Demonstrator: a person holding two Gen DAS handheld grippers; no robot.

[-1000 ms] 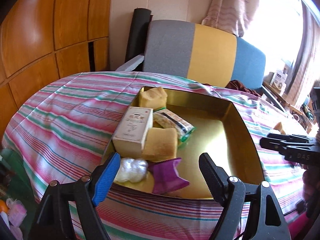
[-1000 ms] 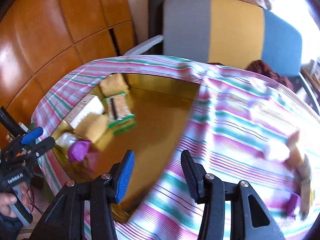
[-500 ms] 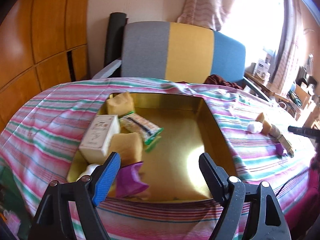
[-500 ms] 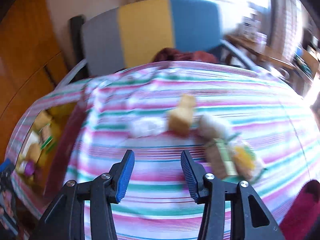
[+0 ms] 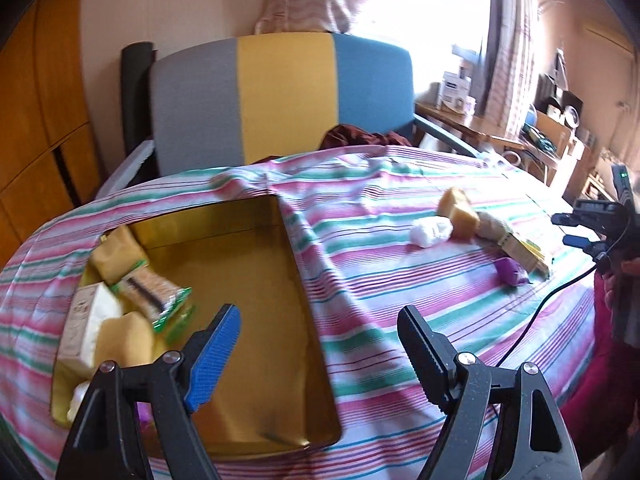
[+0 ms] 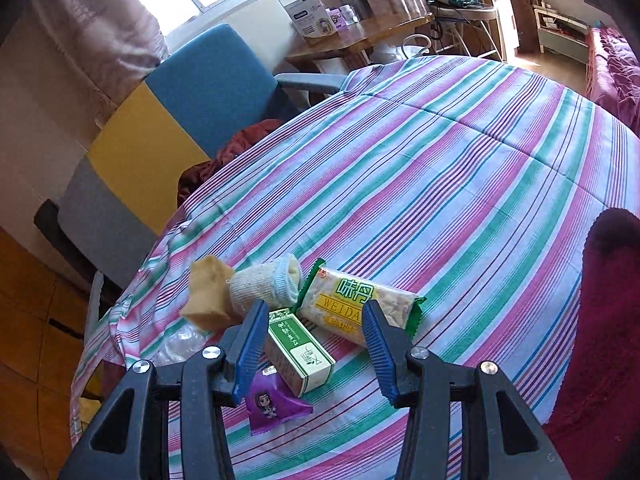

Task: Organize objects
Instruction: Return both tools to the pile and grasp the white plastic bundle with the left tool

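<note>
Gold tray (image 5: 288, 264) sits on the striped tablecloth (image 5: 400, 320), toward your left. Everything in it is packed along its left side: a tan sponge-like block (image 5: 114, 256) at the far corner, a green-edged cracker packet (image 5: 150, 298) next to it, a white carton (image 5: 88, 328) against the left wall, a second tan block (image 5: 124, 340) nearer you, and a white lump (image 5: 78, 396) at the near corner. The right half of the tray floor is bare.

Your left gripper (image 5: 316, 360) hangs above the tray's near right edge, jaws wide apart, with nothing between them.

Only the left view shows the tray's contents. It also shows the loose pile on the cloth far off to the right, blurred, with your right gripper (image 5: 576, 232) at the picture's edge beside it.

The right view shows that pile up close: a tan block (image 6: 208, 296), a rolled sock (image 6: 268, 284), a green and yellow snack packet (image 6: 360, 304), a green and white carton (image 6: 300, 352) and a purple sachet (image 6: 272, 404), all crowded together. A clear plastic wrapper (image 6: 180, 344) lies just left of them. Your right gripper (image 6: 316, 352) hovers over the carton, jaws set fairly narrow, and the pads do not touch it.
</note>
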